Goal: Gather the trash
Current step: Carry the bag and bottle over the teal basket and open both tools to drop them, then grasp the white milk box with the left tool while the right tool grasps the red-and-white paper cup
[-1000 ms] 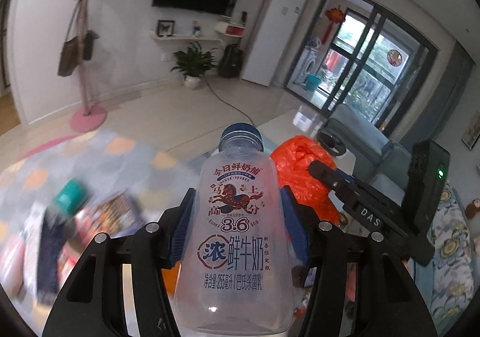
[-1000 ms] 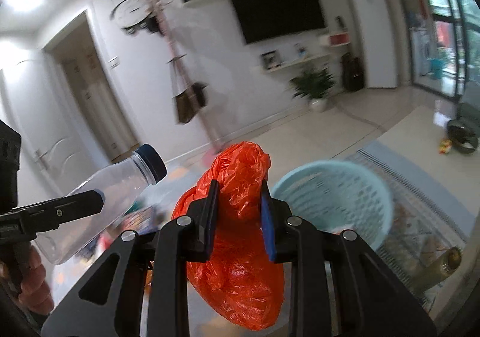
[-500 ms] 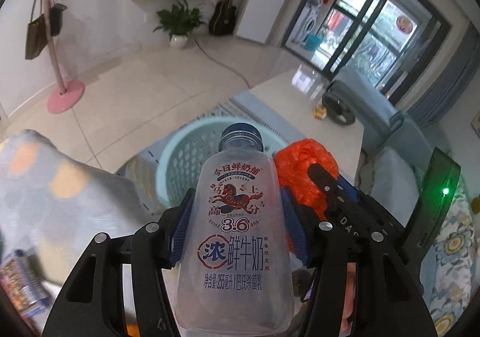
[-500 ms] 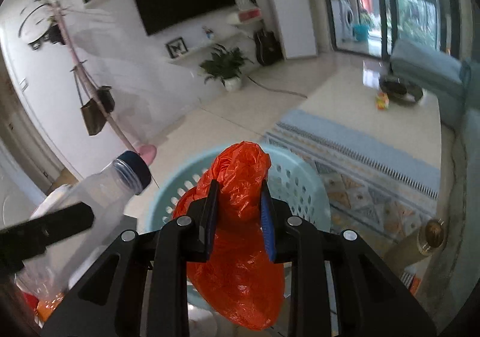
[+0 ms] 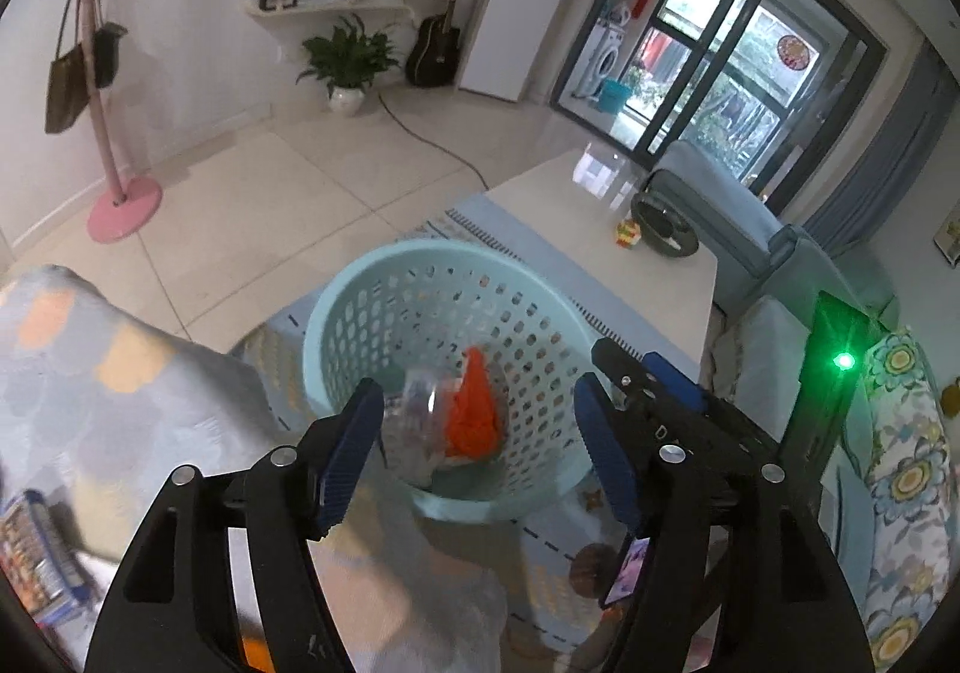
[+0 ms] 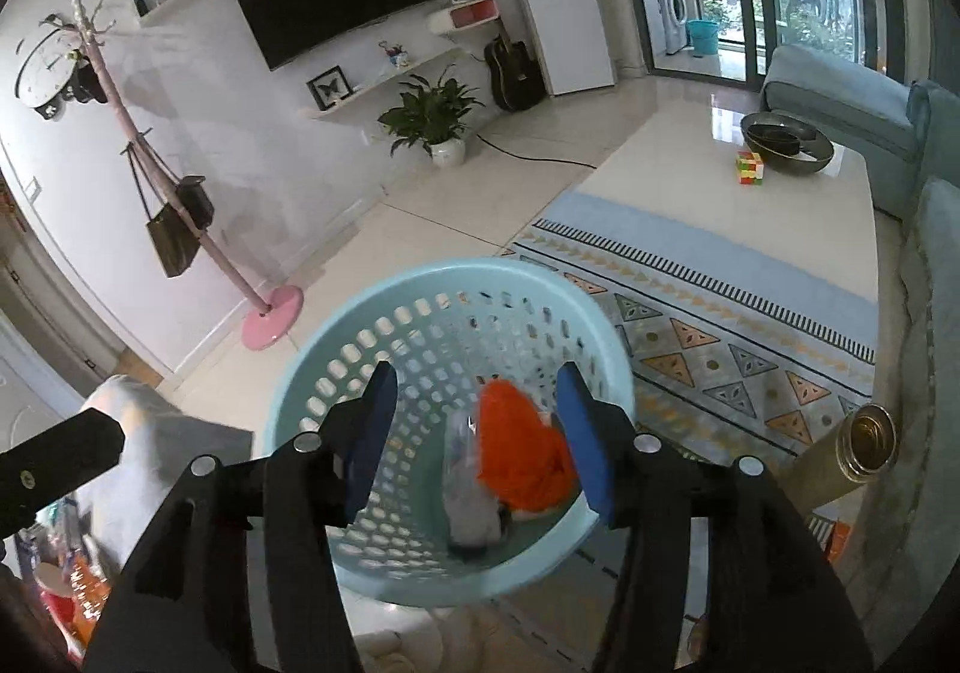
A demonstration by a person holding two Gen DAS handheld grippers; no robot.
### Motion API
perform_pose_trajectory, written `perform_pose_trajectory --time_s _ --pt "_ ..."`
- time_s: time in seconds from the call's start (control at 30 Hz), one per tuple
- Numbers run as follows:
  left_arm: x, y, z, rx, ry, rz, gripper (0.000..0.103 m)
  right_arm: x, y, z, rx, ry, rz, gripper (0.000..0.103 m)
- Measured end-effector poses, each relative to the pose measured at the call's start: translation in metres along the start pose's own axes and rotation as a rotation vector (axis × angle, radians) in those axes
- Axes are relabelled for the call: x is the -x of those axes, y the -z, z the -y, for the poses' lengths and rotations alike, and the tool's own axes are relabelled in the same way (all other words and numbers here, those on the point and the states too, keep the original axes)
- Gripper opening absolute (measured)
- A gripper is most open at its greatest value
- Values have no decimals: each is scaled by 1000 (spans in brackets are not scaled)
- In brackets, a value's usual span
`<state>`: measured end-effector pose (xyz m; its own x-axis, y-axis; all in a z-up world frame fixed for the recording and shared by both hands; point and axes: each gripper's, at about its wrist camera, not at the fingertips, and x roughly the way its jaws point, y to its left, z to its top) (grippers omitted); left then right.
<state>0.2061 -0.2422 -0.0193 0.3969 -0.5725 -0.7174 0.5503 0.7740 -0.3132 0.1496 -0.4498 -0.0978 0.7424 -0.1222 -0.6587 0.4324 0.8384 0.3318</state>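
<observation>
A light blue perforated basket (image 5: 360, 313) stands on the floor rug; it also shows in the right wrist view (image 6: 336, 373). Inside it lie a clear plastic milk bottle (image 5: 417, 427) and an orange plastic bag (image 5: 477, 421), blurred as if falling; both show in the right wrist view too, the bottle (image 6: 471, 499) and the bag (image 6: 519, 463). My left gripper (image 5: 480, 433) is open and empty above the basket. My right gripper (image 6: 477, 427) is open and empty above the basket, beside the left one (image 6: 60, 463).
A patterned blanket (image 5: 90, 391) lies at the left with packets (image 5: 36, 559) on it. A white coffee table (image 6: 750, 211) holds a dark bowl (image 6: 786, 142) and a puzzle cube (image 6: 750, 169). A metal flask (image 6: 864, 448) stands at right. A pink coat stand (image 6: 264, 319) stands behind.
Both grippers have opened over the basket. The bottle left my left gripper and the orange bag left my right gripper; both now lie in the basket.
</observation>
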Motion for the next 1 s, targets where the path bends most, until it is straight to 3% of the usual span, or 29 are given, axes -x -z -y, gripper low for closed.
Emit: perform_pose_trajectory --time_s 0.33,0.57,0.8,0.87,1.0 --pt "99 33 1 -10 -8 146 64 81 10 -47 104 -97 77 52" --pt "182 62 -23 35 -59 265 64 133 26 -98 199 -199 100 52" --pt "253 94 -80 166 -223 390 64 139 64 -148 276 -273 -16 56" --pt "263 103 -99 201 -250 387 64 132 78 -161 287 -292 -77 62" --pt "268 120 -142 264 -312 326 64 115 104 -179 317 -323 -201 63"
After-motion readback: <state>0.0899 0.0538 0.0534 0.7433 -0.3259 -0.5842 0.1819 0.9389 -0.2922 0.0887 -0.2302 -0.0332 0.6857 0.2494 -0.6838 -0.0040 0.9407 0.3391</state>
